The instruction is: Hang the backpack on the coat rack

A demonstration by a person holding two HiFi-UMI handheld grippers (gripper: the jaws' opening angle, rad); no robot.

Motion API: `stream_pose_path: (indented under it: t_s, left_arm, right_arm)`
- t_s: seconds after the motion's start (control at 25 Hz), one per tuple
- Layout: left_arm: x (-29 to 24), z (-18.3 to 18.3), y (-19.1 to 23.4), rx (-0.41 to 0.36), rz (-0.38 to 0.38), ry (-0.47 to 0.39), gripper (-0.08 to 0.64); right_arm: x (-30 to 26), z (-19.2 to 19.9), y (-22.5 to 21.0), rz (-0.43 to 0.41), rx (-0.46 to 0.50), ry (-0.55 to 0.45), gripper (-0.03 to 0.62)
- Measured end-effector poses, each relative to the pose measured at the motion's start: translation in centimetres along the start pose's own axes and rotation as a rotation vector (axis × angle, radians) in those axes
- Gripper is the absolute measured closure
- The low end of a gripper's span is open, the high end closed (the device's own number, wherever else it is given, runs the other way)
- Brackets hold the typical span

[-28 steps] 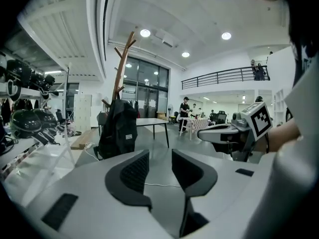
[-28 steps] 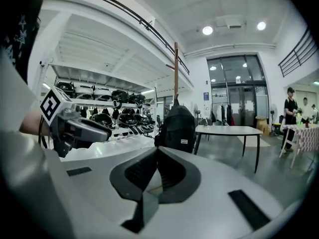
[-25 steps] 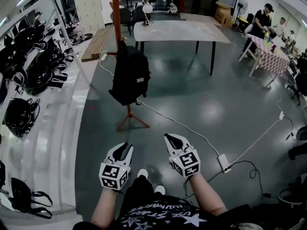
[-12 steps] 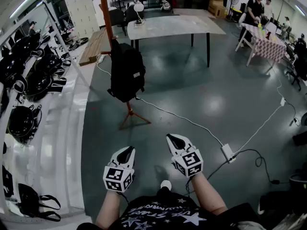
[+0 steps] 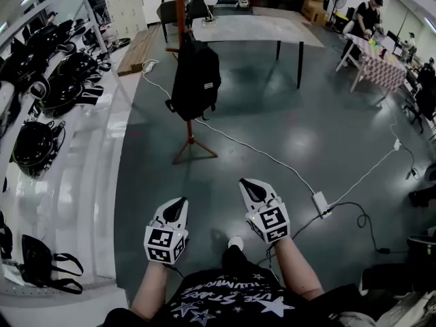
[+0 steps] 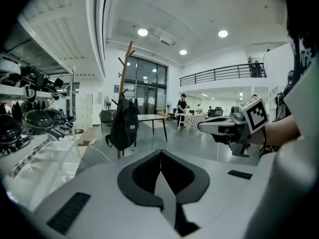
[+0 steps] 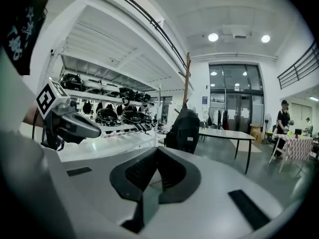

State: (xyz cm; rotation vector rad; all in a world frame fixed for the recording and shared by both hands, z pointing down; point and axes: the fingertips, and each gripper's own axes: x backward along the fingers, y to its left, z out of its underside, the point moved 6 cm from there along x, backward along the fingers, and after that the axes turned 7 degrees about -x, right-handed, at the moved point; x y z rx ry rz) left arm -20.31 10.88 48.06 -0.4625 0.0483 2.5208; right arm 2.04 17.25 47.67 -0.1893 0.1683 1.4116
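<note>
A black backpack hangs on the wooden coat rack, which stands on tripod legs on the grey floor. The backpack also shows in the left gripper view, and the backpack in the right gripper view, far ahead of both jaws. My left gripper and right gripper are held low in front of my body, well short of the rack. Both are shut with nothing between their jaws.
White shelves with black helmets and bags run along the left. A grey table stands behind the rack. A white cable crosses the floor to a power strip. People stand by a table at the far right.
Both grippers have drawn back from the rack, which now lies farther off. The left gripper's jaws closed. The backpack stays hanging.
</note>
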Motion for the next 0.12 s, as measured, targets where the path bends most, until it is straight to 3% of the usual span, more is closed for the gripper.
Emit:
stream_pose_path:
  t_s: [0.12]
  left_arm:
    - [3.5, 2.0, 1.4, 0.009, -0.017, 0.022, 0.541]
  right_arm:
    - [0.7, 0.1, 3.2, 0.005, 0.011, 0.000, 0.581]
